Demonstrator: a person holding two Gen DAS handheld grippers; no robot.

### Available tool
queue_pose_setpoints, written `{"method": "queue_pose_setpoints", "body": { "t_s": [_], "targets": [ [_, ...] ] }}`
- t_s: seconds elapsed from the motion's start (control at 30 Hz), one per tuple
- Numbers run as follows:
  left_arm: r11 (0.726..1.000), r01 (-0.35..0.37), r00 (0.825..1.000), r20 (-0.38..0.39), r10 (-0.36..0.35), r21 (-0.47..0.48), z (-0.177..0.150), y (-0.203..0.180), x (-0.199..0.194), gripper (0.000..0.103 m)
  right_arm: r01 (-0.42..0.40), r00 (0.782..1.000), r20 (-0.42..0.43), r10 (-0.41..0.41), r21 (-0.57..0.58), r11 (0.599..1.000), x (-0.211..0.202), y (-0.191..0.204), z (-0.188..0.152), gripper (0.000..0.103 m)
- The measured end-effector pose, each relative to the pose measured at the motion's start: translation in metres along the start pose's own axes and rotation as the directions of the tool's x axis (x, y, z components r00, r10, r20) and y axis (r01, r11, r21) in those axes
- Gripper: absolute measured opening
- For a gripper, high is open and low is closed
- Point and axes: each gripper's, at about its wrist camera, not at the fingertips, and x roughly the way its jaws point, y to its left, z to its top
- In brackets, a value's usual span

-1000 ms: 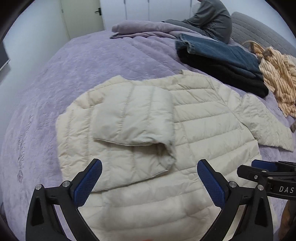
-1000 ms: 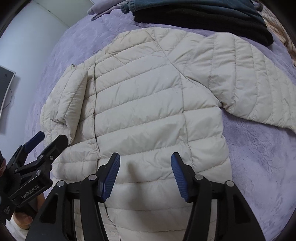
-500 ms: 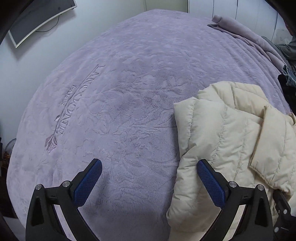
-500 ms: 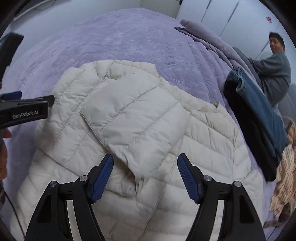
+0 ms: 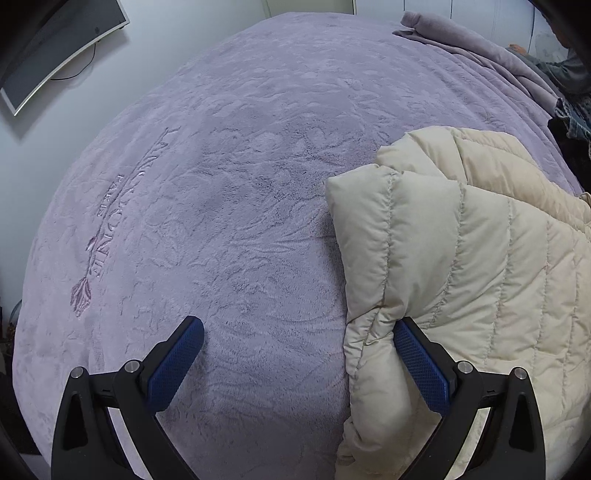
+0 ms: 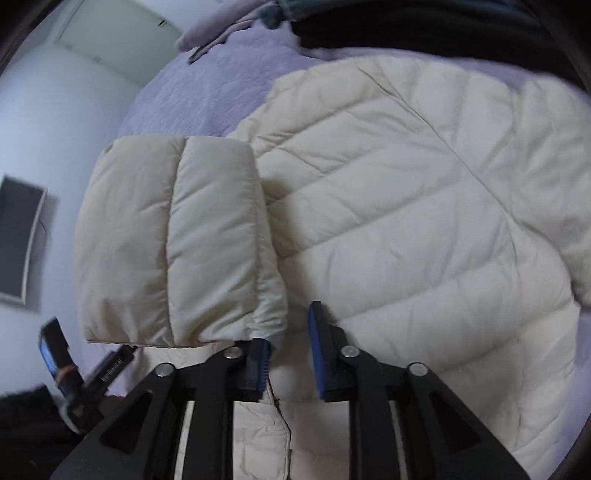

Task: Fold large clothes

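A cream quilted jacket [image 6: 406,221] lies spread on the lilac bed cover [image 5: 221,184]. One sleeve [image 6: 177,240] is folded in over the body, with its cuff toward me. My right gripper [image 6: 288,343] hovers at that cuff and its jaws are closing. The cuff's corner pokes in beside the left pad, and a gap still shows to the right pad. My left gripper [image 5: 297,332] stands wide open low over the bed. Its right pad touches the jacket's folded side edge [image 5: 369,332], and bare cover fills most of its gap. A blue pad [image 6: 50,347] of the left gripper shows at lower left in the right wrist view.
A dark monitor [image 5: 55,48] hangs on the wall left of the bed. A folded lilac blanket [image 5: 480,55] and a stack of dark clothes [image 6: 424,26] lie at the far side. A person in grey [image 5: 569,70] sits at the far right corner.
My left gripper swung from over the jacket to its left edge and sank toward the bed. My right gripper moved onto the folded sleeve's cuff and its jaws narrowed.
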Motion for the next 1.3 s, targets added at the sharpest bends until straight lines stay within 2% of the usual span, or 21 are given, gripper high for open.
{"method": "queue_pose_setpoints", "body": {
  "t_s": [0.1, 0.27, 0.37, 0.47, 0.6, 0.7, 0.77, 0.8, 1.03, 1.07, 1.23, 1.3],
  "targets": [
    [1.000, -0.024, 1.000, 0.005, 0.024, 0.003, 0.001, 0.006, 0.000, 0.103, -0.045, 0.999, 0.019, 0.043, 0.130, 0.990, -0.009, -0.025, -0.004, 0.038],
    [1.000, -0.024, 1.000, -0.004, 0.024, -0.011, 0.005, 0.025, 0.000, 0.103, -0.005, 0.999, 0.047, -0.003, 0.186, 0.983, -0.029, -0.040, -0.009, 0.038],
    [1.000, 0.000, 1.000, 0.014, 0.000, -0.010, 0.005, 0.034, -0.012, 0.103, 0.025, 0.997, 0.074, -0.035, 0.137, 0.990, -0.044, -0.032, -0.009, 0.038],
    [1.000, 0.019, 0.999, 0.041, -0.018, -0.013, 0.006, 0.039, -0.023, 0.103, 0.065, 0.990, 0.128, -0.067, 0.020, 0.998, -0.056, -0.013, 0.002, 0.038],
    [1.000, 0.015, 0.999, 0.034, -0.015, -0.015, 0.012, 0.033, -0.020, 0.103, 0.118, 0.984, 0.148, -0.099, -0.128, 0.985, -0.043, 0.014, 0.020, 0.036],
    [1.000, -0.018, 1.000, 0.003, 0.018, -0.008, 0.013, 0.025, -0.005, 0.103, 0.161, 0.984, 0.103, -0.147, -0.141, 0.977, -0.019, 0.011, 0.027, 0.035],
    [0.999, -0.033, 0.999, -0.019, 0.033, -0.002, 0.011, 0.022, 0.005, 0.103, 0.173, 0.984, 0.051, -0.169, -0.100, 0.980, -0.006, -0.002, 0.024, 0.034],
    [0.999, -0.037, 0.999, -0.027, 0.037, 0.000, 0.009, 0.022, 0.009, 0.103, 0.171, 0.985, 0.035, -0.169, -0.076, 0.982, -0.002, -0.009, 0.022, 0.030],
    [0.999, -0.033, 0.999, -0.040, 0.033, -0.007, 0.012, 0.028, -0.001, 0.103, 0.150, 0.989, 0.014, -0.150, -0.065, 0.987, -0.018, -0.018, 0.014, 0.029],
    [1.000, -0.026, 0.999, -0.037, 0.026, -0.005, 0.012, 0.029, -0.008, 0.103, 0.142, 0.990, 0.015, -0.141, -0.065, 0.988, -0.025, -0.018, 0.012, 0.033],
    [0.999, 0.042, 0.998, -0.043, -0.040, 0.030, -0.002, 0.019, -0.043, 0.103, 0.128, 0.992, 0.007, -0.128, -0.052, 0.990, -0.058, -0.032, -0.002, 0.036],
    [0.997, 0.066, 0.996, -0.058, -0.063, 0.050, -0.016, 0.009, -0.056, 0.103, 0.129, 0.992, 0.003, -0.129, -0.039, 0.991, -0.071, -0.041, -0.008, 0.046]
  ]
}}
